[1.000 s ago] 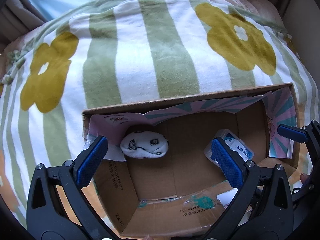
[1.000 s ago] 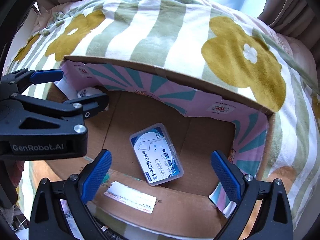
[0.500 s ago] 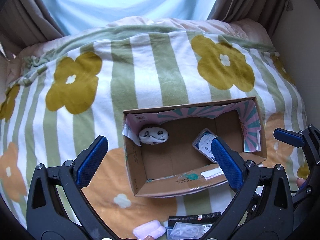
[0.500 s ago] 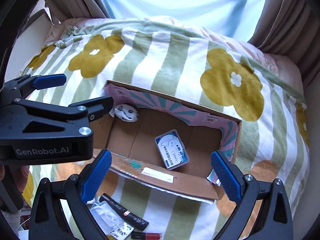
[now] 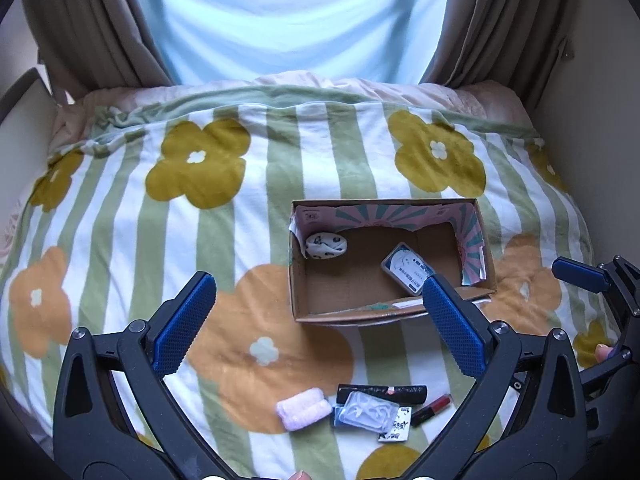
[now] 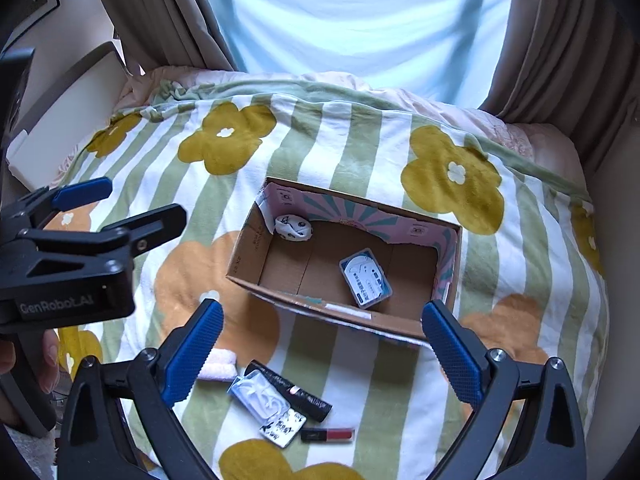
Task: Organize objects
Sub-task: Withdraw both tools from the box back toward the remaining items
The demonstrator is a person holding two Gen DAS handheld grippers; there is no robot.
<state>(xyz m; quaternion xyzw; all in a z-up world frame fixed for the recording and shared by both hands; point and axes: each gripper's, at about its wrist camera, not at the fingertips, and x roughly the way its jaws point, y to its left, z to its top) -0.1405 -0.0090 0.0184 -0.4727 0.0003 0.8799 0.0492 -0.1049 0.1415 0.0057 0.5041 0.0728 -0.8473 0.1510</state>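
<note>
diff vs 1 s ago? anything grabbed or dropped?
Both claws, left and right, pulled back from over the cardboard box, bringing the loose items on the blanket into view. Nothing grabbed or dropped; both stay open. The rolled sock and plastic case sit unmoved inside.

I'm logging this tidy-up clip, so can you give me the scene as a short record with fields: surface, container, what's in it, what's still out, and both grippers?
surface: floral striped blanket on a bed
container: open cardboard box
inside box: white patterned sock ball; small plastic case
outside, near side of box: pink towel roll, black tube, clear packet, red lipstick
left gripper: open, empty
right gripper: open, empty
</note>
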